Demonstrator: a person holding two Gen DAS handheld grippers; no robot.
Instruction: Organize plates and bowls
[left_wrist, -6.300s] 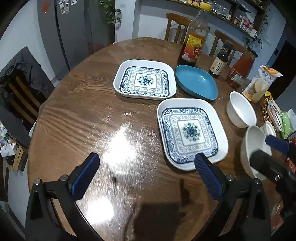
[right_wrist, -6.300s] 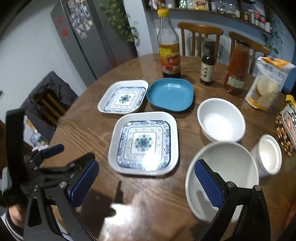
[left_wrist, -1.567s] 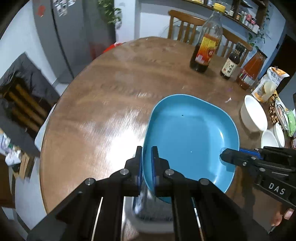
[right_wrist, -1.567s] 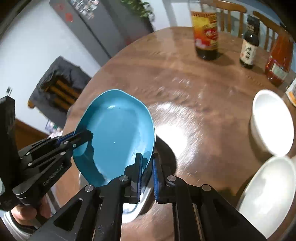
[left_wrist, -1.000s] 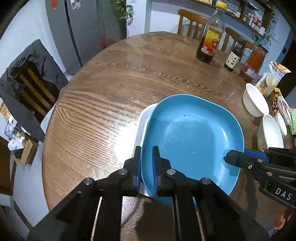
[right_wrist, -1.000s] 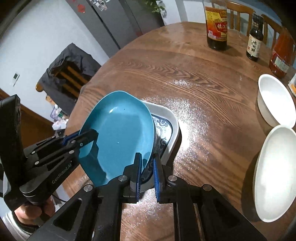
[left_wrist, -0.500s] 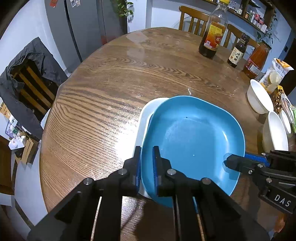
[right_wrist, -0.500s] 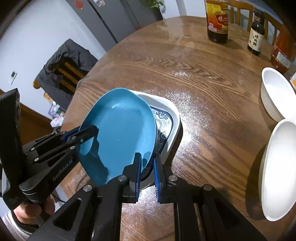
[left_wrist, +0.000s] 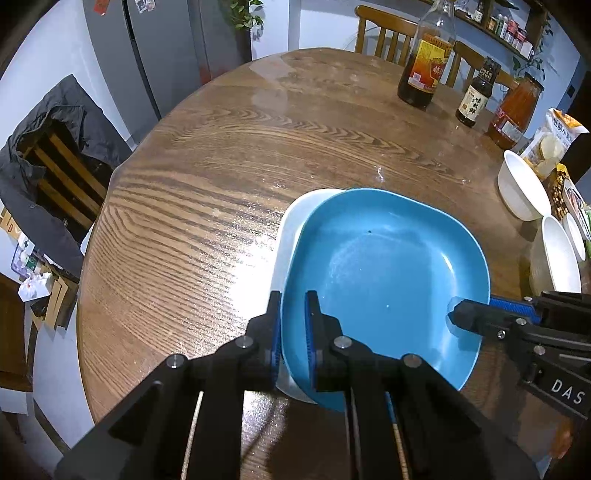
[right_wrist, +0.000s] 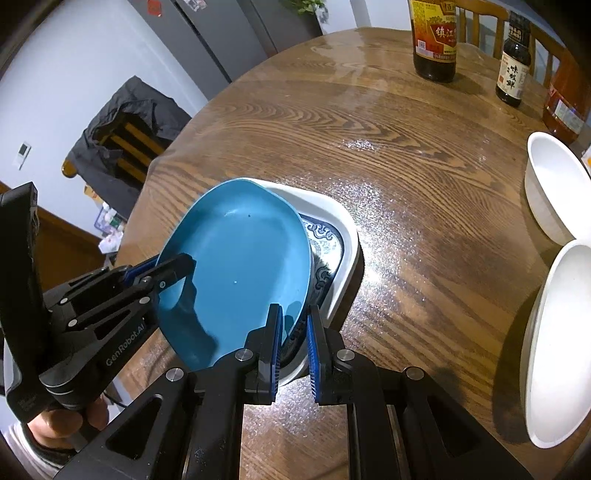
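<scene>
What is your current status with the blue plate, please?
Left gripper and right gripper both shut on the blue plate rim. Plate tilted over the patterned white plate. Nothing in the way.

Bare table (left_wrist: 207, 206) is lying open along its left edge and middle; bottles (left_wrist: 424, 70) are crowding the far edge, white bowls (right_wrist: 554, 332) are blocking the right edge.

Dim, bluish indoor light. Overhead lamp glare blows out a patch of the glossy tabletop (left_wrist: 255, 258); heavy fisheye bending, dark vignetted corners, otherwise pretty sharp.
</scene>
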